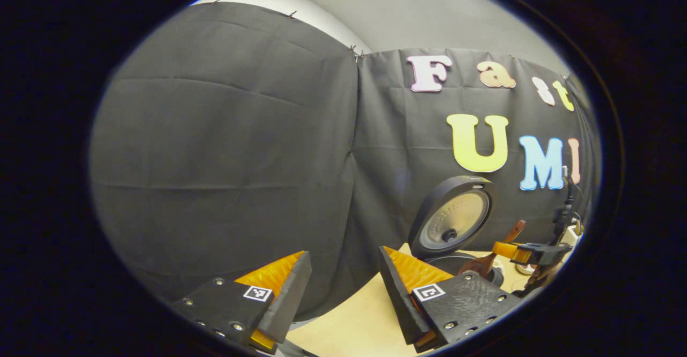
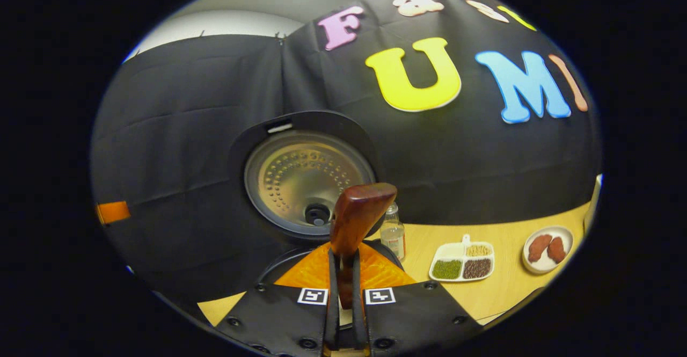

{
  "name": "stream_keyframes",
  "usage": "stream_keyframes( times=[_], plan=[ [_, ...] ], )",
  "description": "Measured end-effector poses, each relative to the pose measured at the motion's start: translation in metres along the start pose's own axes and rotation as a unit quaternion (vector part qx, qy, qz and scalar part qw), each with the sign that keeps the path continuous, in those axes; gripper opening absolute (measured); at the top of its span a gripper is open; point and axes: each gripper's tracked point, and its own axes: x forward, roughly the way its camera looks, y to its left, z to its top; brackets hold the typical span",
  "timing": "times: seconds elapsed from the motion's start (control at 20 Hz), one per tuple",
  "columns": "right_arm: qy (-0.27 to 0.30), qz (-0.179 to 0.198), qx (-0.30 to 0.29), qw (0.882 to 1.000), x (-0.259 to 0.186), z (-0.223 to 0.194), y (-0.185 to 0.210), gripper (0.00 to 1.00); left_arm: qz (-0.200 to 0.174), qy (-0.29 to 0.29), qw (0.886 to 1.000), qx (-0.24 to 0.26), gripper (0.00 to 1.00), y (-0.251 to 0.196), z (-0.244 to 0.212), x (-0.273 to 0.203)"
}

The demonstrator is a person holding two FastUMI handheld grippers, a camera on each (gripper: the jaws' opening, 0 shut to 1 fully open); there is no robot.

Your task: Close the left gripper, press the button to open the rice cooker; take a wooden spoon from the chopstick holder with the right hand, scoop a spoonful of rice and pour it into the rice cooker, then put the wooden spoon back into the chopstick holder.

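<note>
Spoon over the open cooker, grip narrow and tilt uncertain.

One rice cooker [image 2: 300, 185] stood just ahead of the right gripper [image 2: 346, 292], its lid up and the pot rim partly hidden behind the fingers; one divided tray [image 2: 462, 263] with three grain fills, one small plate [image 2: 548, 248] carrying two brown pieces, and one bottle [image 2: 393, 233] sat on the counter [image 2: 515, 287] to that gripper's right. The right gripper was clamped tight on the one wooden spoon [image 2: 357, 217], held by its handle, so the spoon could twist and spill short of the pot. The left gripper [image 1: 343, 287] hung wide open and empty, the cooker ahead to its right; drifting inward, it might knock the raised lid.
</note>
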Motion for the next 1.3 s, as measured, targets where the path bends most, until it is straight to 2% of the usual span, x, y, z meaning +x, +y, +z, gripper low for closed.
stream_keyframes(
  times=[0.05, 0.1, 0.15, 0.25, 0.35, 0.45, 0.5, 0.55, 0.6, 0.65, 0.85, 0.9, 0.95, 1.1, 1.3],
  plan=[
    [-0.015, 0.004, -0.027, 1.0, -0.004, 0.007, 0.004, 0.11, 0.0, 0.001, 1.0, 0.0, 0.8, 0.0, -0.001, 0.0],
    [-0.03, 0.006, -0.053, 0.998, -0.006, 0.012, 0.006, 0.11, -0.001, 0.002, 1.0, 0.0, 0.8, -0.001, -0.002, 0.001],
    [-0.045, 0.006, -0.081, 0.996, -0.008, 0.016, 0.008, 0.07, -0.002, 0.002, 1.0, 0.001, 0.79, -0.001, -0.003, 0.0],
    [-0.068, 0.004, -0.134, 0.989, -0.01, 0.025, 0.012, 0.07, -0.006, 0.001, 1.0, 0.004, 0.79, -0.004, -0.001, 0.001],
    [-0.079, 0.004, -0.176, 0.981, -0.009, 0.029, 0.011, 0.11, -0.009, 0.0, 1.0, 0.005, 0.79, -0.007, 0.001, 0.003],
    [-0.091, 0.005, -0.207, 0.974, -0.01, 0.034, 0.015, 0.11, -0.011, -0.003, 1.0, 0.005, 0.79, -0.01, 0.001, 0.002],
    [-0.097, 0.005, -0.223, 0.97, -0.011, 0.035, 0.016, 0.07, -0.012, -0.004, 1.0, 0.005, 0.79, -0.01, 0.002, 0.002],
    [-0.103, 0.003, -0.237, 0.966, -0.013, 0.038, 0.017, 0.11, -0.012, -0.006, 1.0, 0.004, 0.79, -0.01, 0.003, 0.002],
    [-0.106, 0.004, -0.246, 0.963, -0.014, 0.038, 0.017, 0.07, -0.012, -0.005, 1.0, 0.004, 0.79, -0.01, 0.004, 0.002],
    [-0.105, 0.005, -0.247, 0.963, -0.014, 0.038, 0.017, 0.11, -0.012, -0.006, 1.0, 0.003, 0.79, -0.01, 0.004, 0.0],
    [-0.061, 0.008, -0.165, 0.984, -0.016, 0.03, 0.011, 0.08, -0.014, -0.009, 1.0, 0.0, 0.8, -0.012, 0.005, -0.002],
    [-0.052, 0.007, -0.14, 0.989, -0.018, 0.03, 0.009, 0.11, -0.015, -0.011, 1.0, 0.0, 0.79, -0.014, 0.008, -0.003],
    [-0.047, 0.008, -0.114, 0.992, -0.021, 0.032, 0.007, 0.08, -0.017, -0.013, 1.0, -0.001, 0.8, -0.016, 0.009, -0.003],
    [-0.038, 0.01, -0.037, 0.999, -0.032, 0.044, 0.001, 0.11, -0.022, -0.017, 1.0, -0.006, 0.79, -0.022, 0.013, -0.006],
    [-0.03, 0.001, 0.029, 0.999, -0.048, 0.056, -0.016, 0.11, -0.036, -0.02, 0.999, -0.012, 0.79, -0.037, 0.015, -0.013]
  ],
)
